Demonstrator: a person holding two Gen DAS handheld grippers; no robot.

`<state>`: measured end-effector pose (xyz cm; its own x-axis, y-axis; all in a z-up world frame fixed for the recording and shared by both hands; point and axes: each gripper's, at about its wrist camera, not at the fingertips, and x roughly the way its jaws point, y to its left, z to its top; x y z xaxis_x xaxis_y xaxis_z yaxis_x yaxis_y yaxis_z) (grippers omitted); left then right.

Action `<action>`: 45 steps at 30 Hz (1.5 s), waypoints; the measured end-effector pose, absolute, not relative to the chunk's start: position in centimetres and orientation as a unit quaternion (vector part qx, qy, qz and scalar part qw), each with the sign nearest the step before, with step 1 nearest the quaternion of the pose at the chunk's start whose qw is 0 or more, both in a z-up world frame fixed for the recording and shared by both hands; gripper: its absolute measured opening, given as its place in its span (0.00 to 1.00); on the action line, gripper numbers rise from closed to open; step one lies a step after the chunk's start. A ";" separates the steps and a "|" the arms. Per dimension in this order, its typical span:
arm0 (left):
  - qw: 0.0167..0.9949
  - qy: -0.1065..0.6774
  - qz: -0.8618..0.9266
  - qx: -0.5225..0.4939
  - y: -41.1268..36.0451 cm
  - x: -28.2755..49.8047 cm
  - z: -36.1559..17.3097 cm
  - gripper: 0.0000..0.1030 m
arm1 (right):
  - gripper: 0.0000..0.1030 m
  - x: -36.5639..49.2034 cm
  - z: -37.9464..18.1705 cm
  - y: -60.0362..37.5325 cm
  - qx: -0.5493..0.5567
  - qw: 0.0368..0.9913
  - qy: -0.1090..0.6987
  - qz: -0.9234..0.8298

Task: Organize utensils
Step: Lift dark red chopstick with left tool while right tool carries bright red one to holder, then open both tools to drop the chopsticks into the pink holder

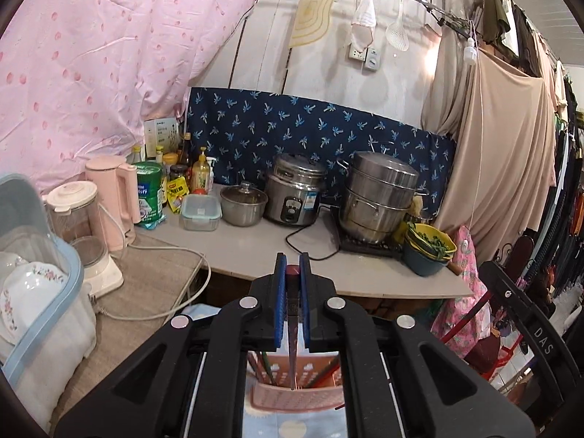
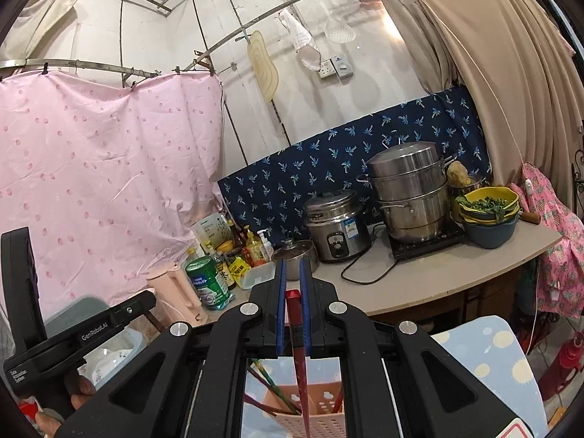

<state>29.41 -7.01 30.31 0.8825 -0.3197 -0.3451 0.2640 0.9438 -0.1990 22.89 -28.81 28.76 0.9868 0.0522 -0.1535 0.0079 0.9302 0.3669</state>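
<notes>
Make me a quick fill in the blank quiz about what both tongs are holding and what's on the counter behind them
1. Each set of tongs, left and right, is shut on a single ____.
2. Below both tongs stands a pink slotted ____ with more chopsticks in it.
3. The yellow bowl on the counter holds chopped ____.
4. The tall steel steamer pot sits on a black ____.

Missing words: chopstick; holder; greens; cooktop

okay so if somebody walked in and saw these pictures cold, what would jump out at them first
Front and centre, each hand-held gripper, left and right, is shut on a red chopstick hanging point-down over a pink slotted utensil holder. Behind, a stacked steel steamer pot stands at the counter's right end, and a pink sheet covers the left wall.
</notes>
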 end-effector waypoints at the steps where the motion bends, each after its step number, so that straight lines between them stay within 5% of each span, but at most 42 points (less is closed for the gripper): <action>1: 0.968 0.188 -0.150 -0.072 -7.2 29.9 30.2 0.06 | 0.07 23.5 28.7 -28.9 0.187 0.979 0.081 0.010; 32: 0.955 0.264 -0.129 -0.046 -8.9 35.2 20.4 0.07 | 0.10 31.2 17.4 -29.6 0.188 0.962 0.197 -0.010; 36: 0.958 0.258 -0.122 -0.038 -8.8 34.6 20.3 0.26 | 0.19 30.5 17.5 -29.8 0.189 0.962 0.195 -0.013; 45: 0.964 0.243 -0.109 -0.016 -8.3 31.8 20.3 0.34 | 0.31 27.7 17.8 -29.4 0.175 0.966 0.189 -0.013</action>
